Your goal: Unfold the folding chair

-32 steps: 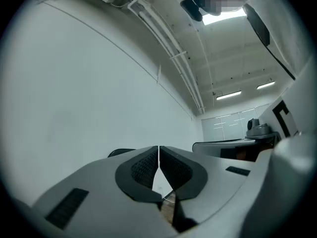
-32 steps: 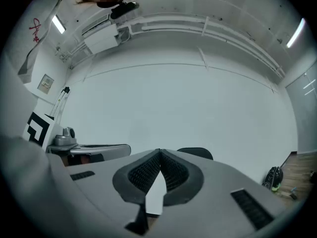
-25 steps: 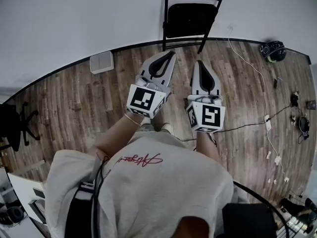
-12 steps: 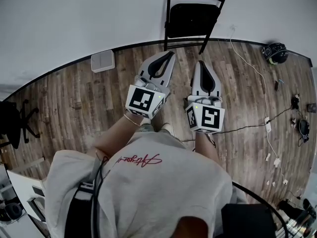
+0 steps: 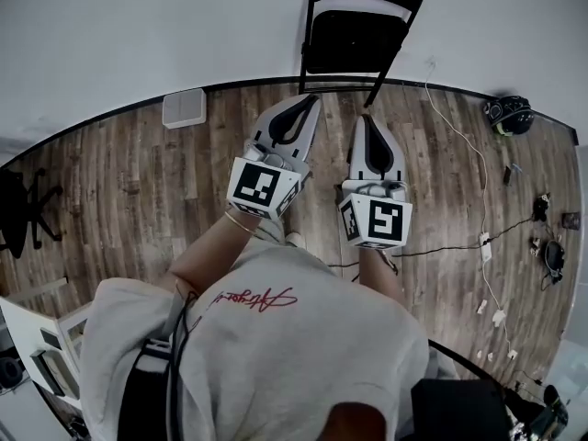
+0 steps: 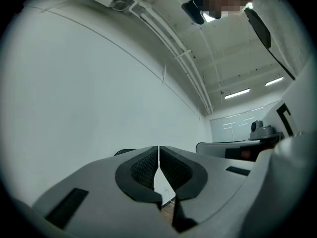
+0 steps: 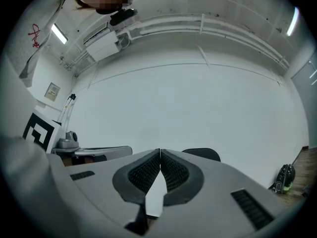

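Wooden plank flooring (image 5: 138, 191) runs up to a plain white wall (image 5: 138, 35), with a dark skirting line where the two meet. Seen from the head view, a black metal folding chair (image 5: 358, 30) stands against that wall at 12 o'clock from the person. Its seat lies flat inside the frame and its legs rest on the boards, so it looks folded.

The left gripper (image 5: 308, 101), grey with a black-lined nose and a marker cube at its rear, points toward the chair. It is apart from the chair and just short of its legs. In its own view the ribbed jaws (image 6: 158, 148) meet at the tips with nothing between them. The right gripper (image 5: 367, 119) sits just beside it at 3 o'clock and also aims at the chair. Its jaws (image 7: 160, 152) are likewise pressed together and empty, and the chair's dark top edge (image 7: 200, 154) shows just behind them against the wall.

At 10 o'clock from the grippers a small white square box (image 5: 184, 108) lies on the floor by the skirting. At 2 o'clock a black-and-green device (image 5: 510, 113) sits near the wall, and a thin white cable (image 5: 464, 141) trails away from it across the boards. A black office-chair base (image 5: 28, 214) shows at 9 o'clock. The person's grey shirt with red script (image 5: 276, 338) fills the 6 o'clock part of the view.
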Demonstrator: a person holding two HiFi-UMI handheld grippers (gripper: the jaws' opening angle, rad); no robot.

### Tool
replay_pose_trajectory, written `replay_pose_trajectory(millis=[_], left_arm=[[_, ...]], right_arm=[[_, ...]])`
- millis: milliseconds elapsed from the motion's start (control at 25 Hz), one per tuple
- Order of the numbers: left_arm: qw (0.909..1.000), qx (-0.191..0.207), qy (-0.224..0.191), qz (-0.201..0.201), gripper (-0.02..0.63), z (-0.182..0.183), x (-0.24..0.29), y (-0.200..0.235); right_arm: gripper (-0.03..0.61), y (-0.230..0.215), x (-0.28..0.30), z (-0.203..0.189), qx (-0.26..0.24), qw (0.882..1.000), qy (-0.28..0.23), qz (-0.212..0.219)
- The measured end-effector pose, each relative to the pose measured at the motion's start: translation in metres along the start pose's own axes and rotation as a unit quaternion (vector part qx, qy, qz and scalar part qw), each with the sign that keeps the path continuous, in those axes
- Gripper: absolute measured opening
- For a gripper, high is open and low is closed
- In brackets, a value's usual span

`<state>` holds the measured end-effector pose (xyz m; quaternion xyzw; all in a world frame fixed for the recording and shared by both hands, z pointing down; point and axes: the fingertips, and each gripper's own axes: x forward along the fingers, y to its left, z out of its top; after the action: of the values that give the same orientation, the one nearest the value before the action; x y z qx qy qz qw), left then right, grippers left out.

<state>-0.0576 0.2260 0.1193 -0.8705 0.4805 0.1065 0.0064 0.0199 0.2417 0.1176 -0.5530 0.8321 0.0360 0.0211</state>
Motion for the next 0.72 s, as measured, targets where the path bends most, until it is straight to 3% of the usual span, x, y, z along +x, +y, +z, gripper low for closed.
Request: replay_pose_trajectory(millis=[200, 400, 720], left_arm=[[0.9999, 0.002, 0.006, 0.012, 0.019, -0.014, 0.027, 0.022], [1.0, -0.006, 0.003, 0.007, 0.019, -0.035, 0.087, 0.07], [0.999, -0.002, -0.006, -0.045, 0.02, -0.039, 0.228, 0.157]], right_arm=[[0.015, -0.006, 0.031, -0.016, -0.021, 1.0, 0.01, 0.018], [0.015, -0.029, 0.105, -0.037, -0.027, 0.999, 0.013, 0.018], [0.015, -0.094, 0.262, -0.044, -0.023, 0.999, -0.001, -0.031]])
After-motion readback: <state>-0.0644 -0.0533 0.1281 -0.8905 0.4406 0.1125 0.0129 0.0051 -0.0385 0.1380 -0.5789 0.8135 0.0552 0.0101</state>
